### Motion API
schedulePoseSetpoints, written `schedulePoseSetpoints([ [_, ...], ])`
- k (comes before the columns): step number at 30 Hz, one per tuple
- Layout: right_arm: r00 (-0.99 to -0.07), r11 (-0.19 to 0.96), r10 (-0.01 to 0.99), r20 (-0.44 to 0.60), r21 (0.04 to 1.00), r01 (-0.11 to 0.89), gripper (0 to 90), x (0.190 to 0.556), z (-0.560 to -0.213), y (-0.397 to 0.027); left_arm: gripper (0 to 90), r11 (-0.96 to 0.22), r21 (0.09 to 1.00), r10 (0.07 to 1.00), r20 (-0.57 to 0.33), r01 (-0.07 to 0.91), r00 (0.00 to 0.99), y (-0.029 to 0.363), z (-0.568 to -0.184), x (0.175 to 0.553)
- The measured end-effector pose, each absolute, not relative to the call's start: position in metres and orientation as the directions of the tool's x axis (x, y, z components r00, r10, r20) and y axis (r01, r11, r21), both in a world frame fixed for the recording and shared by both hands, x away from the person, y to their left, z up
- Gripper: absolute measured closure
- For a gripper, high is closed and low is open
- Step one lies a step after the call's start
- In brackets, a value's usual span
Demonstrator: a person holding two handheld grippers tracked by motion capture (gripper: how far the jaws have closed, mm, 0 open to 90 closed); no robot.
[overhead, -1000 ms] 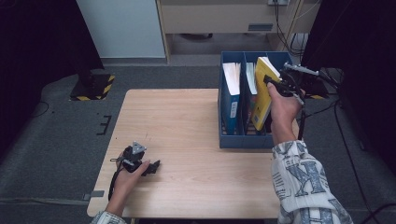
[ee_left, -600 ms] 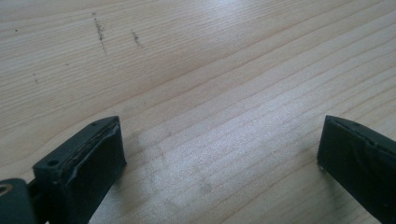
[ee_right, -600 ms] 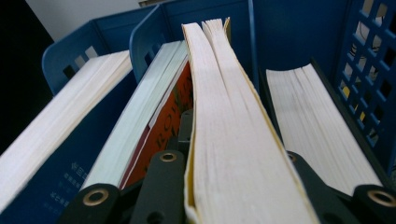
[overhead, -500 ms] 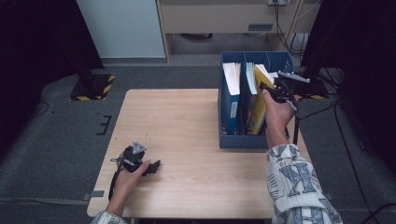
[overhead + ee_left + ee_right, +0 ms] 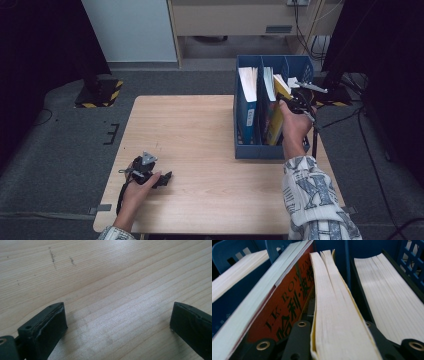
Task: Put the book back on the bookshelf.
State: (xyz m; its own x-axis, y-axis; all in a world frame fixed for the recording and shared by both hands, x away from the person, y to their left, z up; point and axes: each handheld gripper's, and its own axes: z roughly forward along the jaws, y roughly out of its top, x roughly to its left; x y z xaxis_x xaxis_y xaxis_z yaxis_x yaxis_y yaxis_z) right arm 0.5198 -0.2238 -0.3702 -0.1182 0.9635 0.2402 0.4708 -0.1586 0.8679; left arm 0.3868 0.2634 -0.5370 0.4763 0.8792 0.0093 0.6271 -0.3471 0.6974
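Note:
My right gripper (image 5: pixel 296 101) is shut on a yellow-covered book (image 5: pixel 276 115) and holds it upright, part-way down in the middle slot of the blue file holder (image 5: pixel 249 149). In the right gripper view the jaws of the right gripper (image 5: pixel 337 342) clamp the book's cream page block (image 5: pixel 334 302), which stands beside a red-covered book (image 5: pixel 287 305). My left gripper (image 5: pixel 161 179) rests on the wooden table (image 5: pixel 200 135) near its front left corner. The left gripper (image 5: pixel 117 322) is open, with bare wood between its jaws.
The holder stands at the table's right side with a white-paged book (image 5: pixel 248 92) in its left slot and another page block (image 5: pixel 392 302) in its right slot. Blue dividers (image 5: pixel 347 262) separate the slots. Black stands and cables lie on the floor around the table.
My right hand has come down, and the yellow book sits lower in the file holder than before. The left hand and its gripper have not moved.

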Motion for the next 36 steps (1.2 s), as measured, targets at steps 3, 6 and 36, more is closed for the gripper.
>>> schedulePoseSetpoints([
  [3,-0.121,-0.158,0.963,0.241,0.868,0.470,74.6,0.520,-0.370,-0.223,0.1,-0.347,0.697,0.879,0.009,0.627,0.477,0.263,-0.537,0.387],
  [6,-0.121,-0.153,0.964,0.235,0.869,0.470,74.6,0.520,-0.370,-0.224,0.1,-0.347,0.697,0.879,0.009,0.627,0.476,0.263,-0.537,0.387],
  [36,-0.128,-0.142,0.965,0.228,0.867,0.478,74.3,0.517,-0.380,-0.211,0.1,-0.348,0.698,0.878,0.008,0.626,0.478,0.263,-0.537,0.387],
])
